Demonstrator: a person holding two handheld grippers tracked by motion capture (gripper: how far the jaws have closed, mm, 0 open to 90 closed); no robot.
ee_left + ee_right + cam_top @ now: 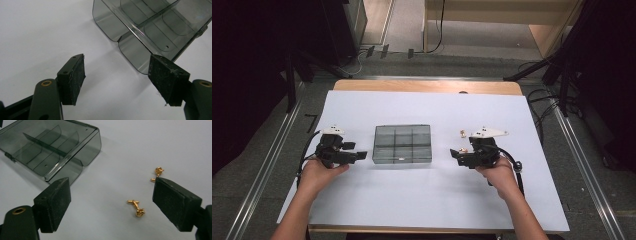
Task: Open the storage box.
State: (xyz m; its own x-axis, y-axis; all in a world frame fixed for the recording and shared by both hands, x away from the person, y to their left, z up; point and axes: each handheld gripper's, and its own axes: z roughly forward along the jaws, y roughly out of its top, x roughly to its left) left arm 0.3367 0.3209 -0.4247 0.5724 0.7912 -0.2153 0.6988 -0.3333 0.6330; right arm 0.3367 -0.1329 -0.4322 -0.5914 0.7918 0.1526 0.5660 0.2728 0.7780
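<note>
Lying near the middle of the white sheet (422, 200) that covers the tabletop is a smoky transparent plastic organizer box (402, 144), shallow and split by dividers into several compartments; nothing can be seen inside any of them. A person's forearms come in from the near edge, each hand wrapped around a handheld tool. The left gripper (357, 151) sits low over the sheet just beside the box's left side, pointing toward it, its two black jaws spread wide with nothing between them; in the left gripper view the padded fingertips (75, 77) frame bare sheet, and a rounded corner of the box (150, 30) lies just ahead of the right-hand pad. The right gripper (458, 155) rests toward the right side of the sheet, apart from the box, with its jaws likewise spread wide and holding nothing. Two small gold cufflinks lie on the sheet there: the nearer cufflink (136, 208) rests on the paper in the gap between the open pads, touching neither, while the farther cufflink (157, 173) lies just past the tip of the right-hand pad, partly hidden behind it. Both grippers carry a grey three-cornered plate on top and trail a dark cable back toward the near edge.
</note>
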